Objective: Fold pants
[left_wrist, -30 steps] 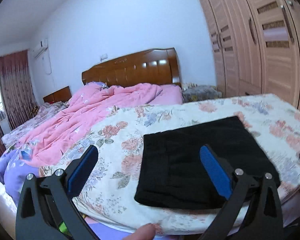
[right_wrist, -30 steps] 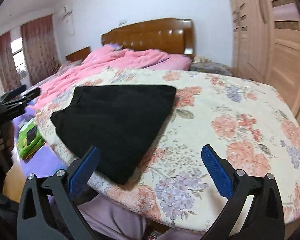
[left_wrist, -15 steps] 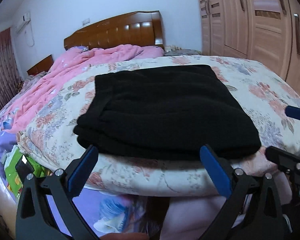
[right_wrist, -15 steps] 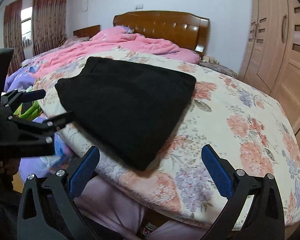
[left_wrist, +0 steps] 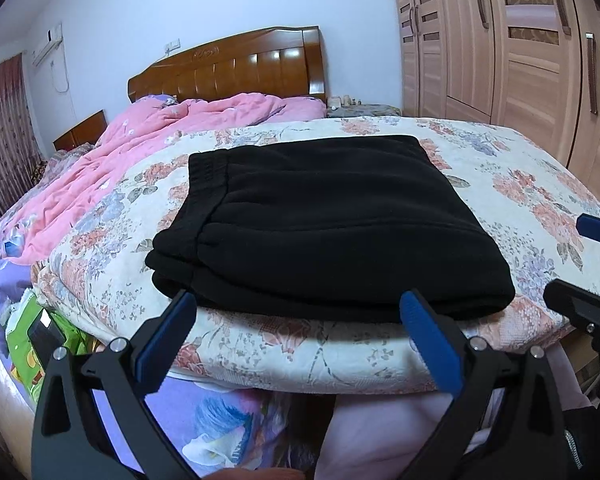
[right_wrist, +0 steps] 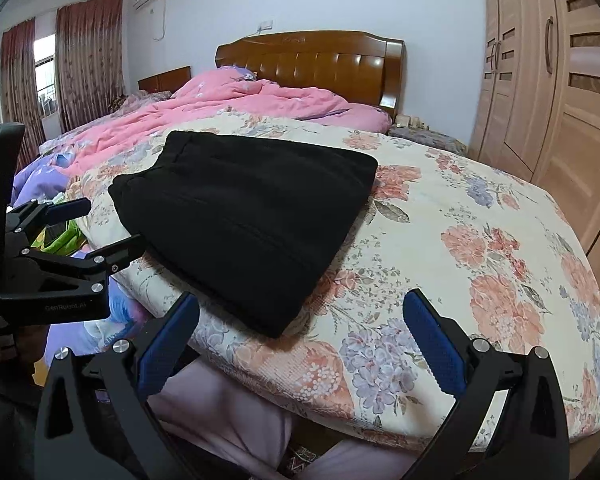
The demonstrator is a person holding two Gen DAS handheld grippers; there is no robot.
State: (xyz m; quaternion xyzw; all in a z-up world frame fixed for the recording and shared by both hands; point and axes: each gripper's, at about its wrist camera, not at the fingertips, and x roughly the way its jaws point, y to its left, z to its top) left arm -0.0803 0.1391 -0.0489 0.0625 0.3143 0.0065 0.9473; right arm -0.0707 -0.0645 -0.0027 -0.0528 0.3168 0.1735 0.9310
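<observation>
The left hand-held gripper [left_wrist: 298, 332] hangs just off the foot of the bed, its blue pads spread wide and gripping nothing; the right hand-held gripper [right_wrist: 300, 330] hangs likewise beside it, spread and unladen; just beyond both, the black pants [left_wrist: 324, 224] lie folded into a flat stack on the floral bedspread [left_wrist: 512, 184], near its front edge, waistband toward the left; farther back a pink quilt [left_wrist: 148, 160] is bunched before the wooden headboard [left_wrist: 228, 68]; a wardrobe [left_wrist: 520, 52] stands to the right.
</observation>
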